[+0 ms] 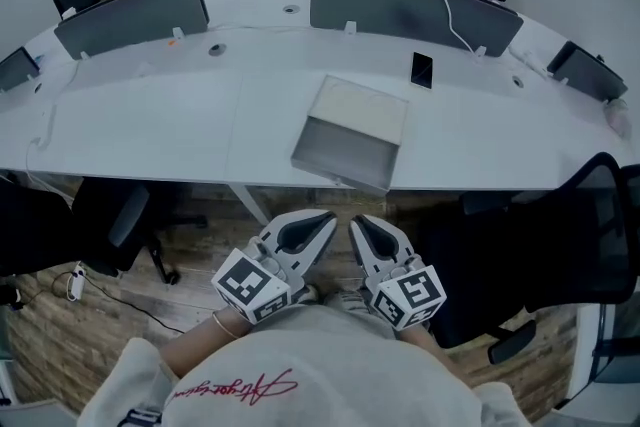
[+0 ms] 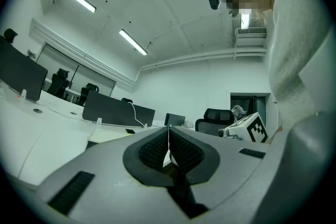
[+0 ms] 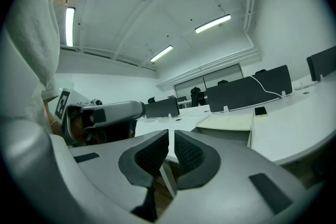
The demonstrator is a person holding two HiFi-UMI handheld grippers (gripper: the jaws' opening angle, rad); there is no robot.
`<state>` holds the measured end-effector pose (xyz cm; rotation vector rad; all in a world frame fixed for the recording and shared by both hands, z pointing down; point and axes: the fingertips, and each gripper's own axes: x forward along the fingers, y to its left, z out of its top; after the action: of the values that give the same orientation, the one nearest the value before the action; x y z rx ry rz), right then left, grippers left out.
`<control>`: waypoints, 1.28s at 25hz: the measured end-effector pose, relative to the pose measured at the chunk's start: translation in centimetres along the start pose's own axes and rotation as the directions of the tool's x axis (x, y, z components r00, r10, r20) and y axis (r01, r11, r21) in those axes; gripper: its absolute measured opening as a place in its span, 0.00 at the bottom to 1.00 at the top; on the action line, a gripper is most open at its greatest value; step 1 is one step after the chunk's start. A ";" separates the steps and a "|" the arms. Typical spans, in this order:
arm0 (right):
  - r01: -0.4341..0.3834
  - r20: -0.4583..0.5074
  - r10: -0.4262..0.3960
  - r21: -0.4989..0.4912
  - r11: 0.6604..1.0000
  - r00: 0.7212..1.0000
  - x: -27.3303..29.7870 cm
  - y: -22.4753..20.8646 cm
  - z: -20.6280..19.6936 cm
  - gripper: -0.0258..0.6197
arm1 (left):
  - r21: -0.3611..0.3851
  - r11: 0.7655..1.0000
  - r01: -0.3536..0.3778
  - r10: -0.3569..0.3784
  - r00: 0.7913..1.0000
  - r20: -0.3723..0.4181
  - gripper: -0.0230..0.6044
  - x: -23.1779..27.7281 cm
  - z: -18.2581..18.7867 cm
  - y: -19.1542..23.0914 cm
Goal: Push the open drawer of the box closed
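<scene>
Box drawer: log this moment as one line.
drawer: open | left gripper: shut, empty | right gripper: shut, empty | contact: none

No word or number can be read anywhere. A line of red handwritten lettering [image 1: 228,387] runs across the person's light sweatshirt [image 1: 330,365] at the bottom of the head view, too small and skewed to make out. The left marker cube [image 1: 252,285] and the right marker cube [image 1: 412,297] bear black-and-white square patterns, not letters.
</scene>
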<state>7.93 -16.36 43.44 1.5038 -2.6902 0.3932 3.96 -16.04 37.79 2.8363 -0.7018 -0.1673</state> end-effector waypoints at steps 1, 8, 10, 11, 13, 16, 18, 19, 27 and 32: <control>0.004 -0.011 -0.004 -0.001 1.000 1.000 0.2 -0.2 -0.3 0.08 | 0.002 1.000 -0.007 0.007 1.000 0.003 0.06 -0.1 0.2 0.1; 0.055 -0.132 -0.053 0.016 0.998 0.990 3.8 -2.9 -4.6 0.08 | -0.003 0.999 -0.042 0.042 0.999 0.018 0.06 -0.7 0.5 0.9; 0.070 -0.181 -0.063 0.037 0.997 0.982 5.3 -3.7 -6.6 0.08 | -0.005 0.999 -0.049 0.049 0.999 0.021 0.06 -0.9 0.6 1.0; 0.075 -0.202 -0.063 0.053 0.996 0.977 6.0 -4.0 -7.5 0.08 | -0.006 0.999 -0.053 0.053 0.998 0.022 0.06 -1.0 0.6 1.1; 0.085 -0.238 -0.062 0.087 0.993 0.969 7.5 -4.5 -9.1 0.16 | -0.005 0.998 -0.059 0.059 0.998 0.025 0.06 -1.2 0.7 1.1; 0.125 -0.270 -0.087 0.127 0.984 0.959 9.1 -5.8 -10.6 0.18 | -0.006 0.997 -0.070 0.071 0.997 0.024 0.06 -1.8 0.7 1.3; 0.160 -0.286 -0.113 0.145 0.976 0.952 10.0 -6.7 -11.2 0.18 | -0.010 0.997 -0.080 0.081 0.996 0.023 0.06 -2.2 0.6 1.6; 0.177 -0.294 -0.126 0.152 0.972 0.947 10.4 -7.2 -11.5 0.18 | -0.011 0.996 -0.086 0.086 0.996 0.024 0.06 -2.4 0.6 1.8; 0.265 -0.332 -0.171 0.261 0.928 0.928 12.1 -9.1 -12.7 0.18 | -0.010 0.995 -0.095 0.096 0.995 0.030 0.06 -3.3 0.7 2.5; 0.275 -0.311 -0.174 0.318 0.907 0.934 12.6 -9.5 -12.1 0.18 | -0.026 0.993 -0.118 0.119 0.992 0.034 0.06 -3.8 0.9 3.1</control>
<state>8.13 -28.70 58.99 1.6724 -2.2808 1.0401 -0.87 -17.09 37.80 2.7652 -0.8668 -0.2060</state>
